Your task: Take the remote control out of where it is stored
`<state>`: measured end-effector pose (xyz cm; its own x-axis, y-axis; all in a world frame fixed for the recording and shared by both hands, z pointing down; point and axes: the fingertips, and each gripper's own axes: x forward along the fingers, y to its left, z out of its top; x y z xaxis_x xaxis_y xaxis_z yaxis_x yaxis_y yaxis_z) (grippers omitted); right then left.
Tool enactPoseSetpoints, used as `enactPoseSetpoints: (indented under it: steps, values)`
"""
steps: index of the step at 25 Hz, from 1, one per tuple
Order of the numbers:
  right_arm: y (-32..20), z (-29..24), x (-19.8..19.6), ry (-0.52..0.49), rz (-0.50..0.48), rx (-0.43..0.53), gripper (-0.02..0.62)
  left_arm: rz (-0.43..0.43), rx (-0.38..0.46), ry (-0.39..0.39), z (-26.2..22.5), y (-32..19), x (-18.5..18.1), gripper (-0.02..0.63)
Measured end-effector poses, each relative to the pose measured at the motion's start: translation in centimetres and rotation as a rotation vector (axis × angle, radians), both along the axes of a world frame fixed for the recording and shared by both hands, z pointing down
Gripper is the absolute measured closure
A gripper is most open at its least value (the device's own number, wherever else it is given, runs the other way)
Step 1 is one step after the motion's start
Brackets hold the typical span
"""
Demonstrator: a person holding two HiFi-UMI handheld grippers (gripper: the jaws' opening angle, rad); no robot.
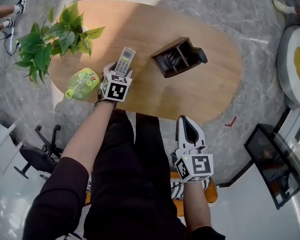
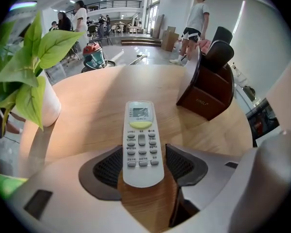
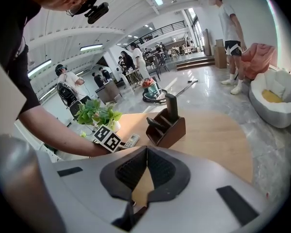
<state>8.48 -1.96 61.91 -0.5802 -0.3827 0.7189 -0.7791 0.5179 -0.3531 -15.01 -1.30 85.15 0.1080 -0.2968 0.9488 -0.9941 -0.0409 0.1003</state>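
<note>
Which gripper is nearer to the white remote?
Left. The left gripper has its jaws on the remote, on the table; the right gripper hangs off the table's near edge.

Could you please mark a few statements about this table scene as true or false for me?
1. The white remote control with grey buttons lies between the jaws of the left gripper. True.
2. The right gripper has its jaws wide open. False: they are together, with nothing between them.
3. The dark brown wooden organiser box is empty. False: a black object stands in it.
4. The leafy green potted plant stands on the oval wooden table. True.
</note>
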Motion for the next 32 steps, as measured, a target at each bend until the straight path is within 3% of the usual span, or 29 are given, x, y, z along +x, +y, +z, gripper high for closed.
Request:
enactPoseSetpoints:
  steps: [4, 8, 12, 16, 18, 21, 25, 28, 32]
  values:
    - [-0.1, -1.3, -0.7, 0.004, 0.013, 0.036, 0.588, -0.016, 0.048, -0.033, -2.2, -0.7, -1.0, 0.342]
    - [-1.7, -4.7, -1.9, -0.006, 0.039, 0.116, 0.588, -0.083, 0.195, 0.002, -9.7, -4.0, -2.5, 0.342]
    - [-2.9, -10.3, -2.7, -0.016, 0.067, 0.182, 0.588, -0.001, 0.359, 0.044, -19.9, -6.4, -1.1, 0.343]
    - [-6.3, -16.5, -4.9, -0.059, 0.137, 0.336, 0.588, 0.084, 0.565, 0.042, -30.2, -11.8, -2.1, 0.358]
    - [-6.6, -20.3, -5.1, -0.056, 0.151, 0.405, 0.588, 0.083, 0.643, 0.019, -34.9, -12.2, -2.3, 0.481]
    - [-6.8, -25.0, -4.3, -0.053, 0.196, 0.488, 0.588, 0.099, 0.744, 0.04, -41.0, -12.1, -1.7, 0.567]
    - [-5.8, -28.2, -2.3, -0.05, 0.261, 0.54, 0.588, 0.215, 0.861, 0.151, -47.6, -10.7, 1.3, 0.598]
    - [-4.7, -28.4, -0.8, -0.029, 0.301, 0.541, 0.588, 0.319, 0.939, 0.169, -51.0, -9.0, 2.7, 0.598]
    - [-4.8, -28.4, 0.2, -0.03, 0.342, 0.544, 0.588, 0.347, 0.96, 0.227, -52.2, -7.9, 3.4, 0.6]
